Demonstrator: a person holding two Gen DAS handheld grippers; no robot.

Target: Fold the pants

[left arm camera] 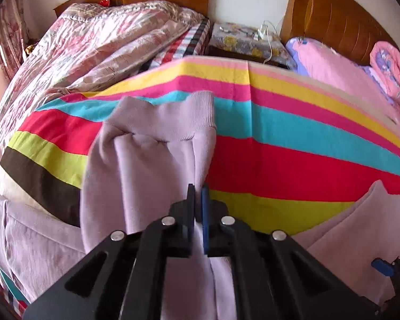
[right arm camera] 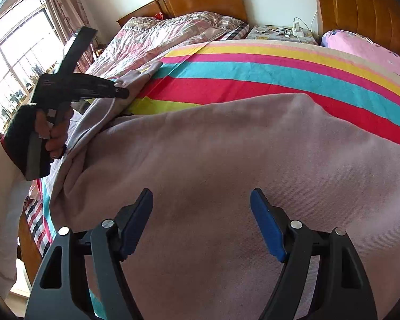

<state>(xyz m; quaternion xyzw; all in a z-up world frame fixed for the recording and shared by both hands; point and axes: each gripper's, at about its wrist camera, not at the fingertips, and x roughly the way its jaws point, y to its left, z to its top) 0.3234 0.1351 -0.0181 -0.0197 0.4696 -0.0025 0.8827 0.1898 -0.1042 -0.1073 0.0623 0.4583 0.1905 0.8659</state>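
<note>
Black left gripper (left arm camera: 197, 194) angles down, jaws pinched on the soft lilac fleece pants (left arm camera: 146, 165) lying on the striped bedsheet (left arm camera: 293, 138); right gripper (right arm camera: 201, 200) hovers over them, jaws wide, empty.

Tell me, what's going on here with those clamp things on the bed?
A person is folding pale lilac pants on a striped bedspread, with a handheld gripper in each hand. The left gripper is shut on a fold of the fabric. The right gripper hovers open over the pants, holding nothing.
</note>
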